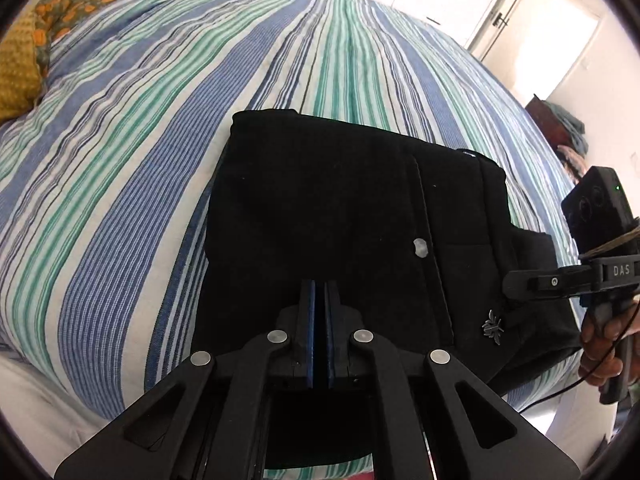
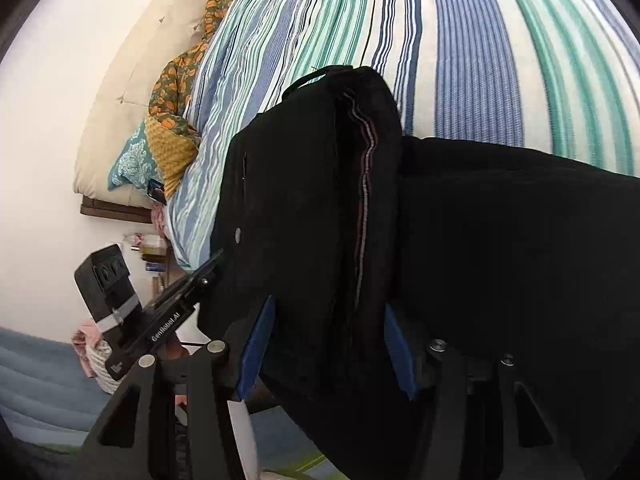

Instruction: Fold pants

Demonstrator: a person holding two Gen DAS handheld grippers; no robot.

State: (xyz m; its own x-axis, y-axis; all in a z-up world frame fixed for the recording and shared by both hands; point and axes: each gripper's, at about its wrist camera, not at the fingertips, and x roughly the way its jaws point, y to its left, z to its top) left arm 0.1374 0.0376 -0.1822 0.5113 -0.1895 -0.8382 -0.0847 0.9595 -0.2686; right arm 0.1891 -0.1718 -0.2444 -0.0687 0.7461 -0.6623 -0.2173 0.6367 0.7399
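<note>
Black pants [image 1: 320, 200] lie folded into a thick rectangle on the striped bedspread [image 1: 120, 160], with a pale button [image 1: 420, 248] and a small metal emblem [image 1: 493, 326] showing on top. My left gripper [image 1: 319, 285] hovers over the near edge of the pants, its blue pads pressed together with nothing visible between them. In the right wrist view the pants [image 2: 500, 240] fill the middle, and my right gripper [image 2: 329, 304] has its blue pads [image 2: 256, 344] on either side of a thick folded edge, shut on it. In the left wrist view the right gripper [image 1: 514, 284] reaches in from the right. The left gripper [image 2: 216, 258] shows at the left in the right wrist view.
A person's hand [image 1: 604, 340] holds the right gripper. An orange floral cloth [image 1: 80, 4] and a yellow pillow [image 1: 16, 76] lie at the bed's far corner. A white door [image 1: 500, 8] stands beyond the bed. A rope basket [image 2: 102, 364] sits on a blue rug [image 2: 36, 376].
</note>
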